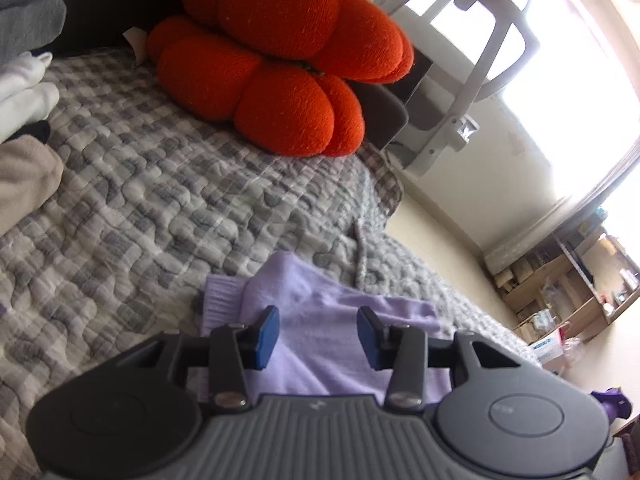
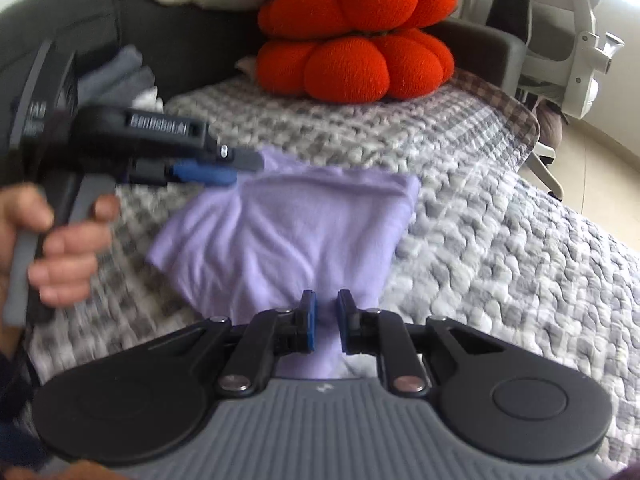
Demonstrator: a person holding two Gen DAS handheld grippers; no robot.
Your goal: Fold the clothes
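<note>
A lavender garment lies partly folded on the checked grey quilt. My right gripper is shut on the near edge of the garment, with a bunched pinch of lavender cloth between its blue pads. In the right wrist view a hand holds my left gripper over the garment's far left corner. The left wrist view has my left gripper open just above the lavender garment, nothing between its pads.
Two stacked orange pumpkin-shaped cushions sit at the far end of the quilt. Other clothes are piled at the left. A white chair stands beyond the bed's right edge, and shelves line the wall.
</note>
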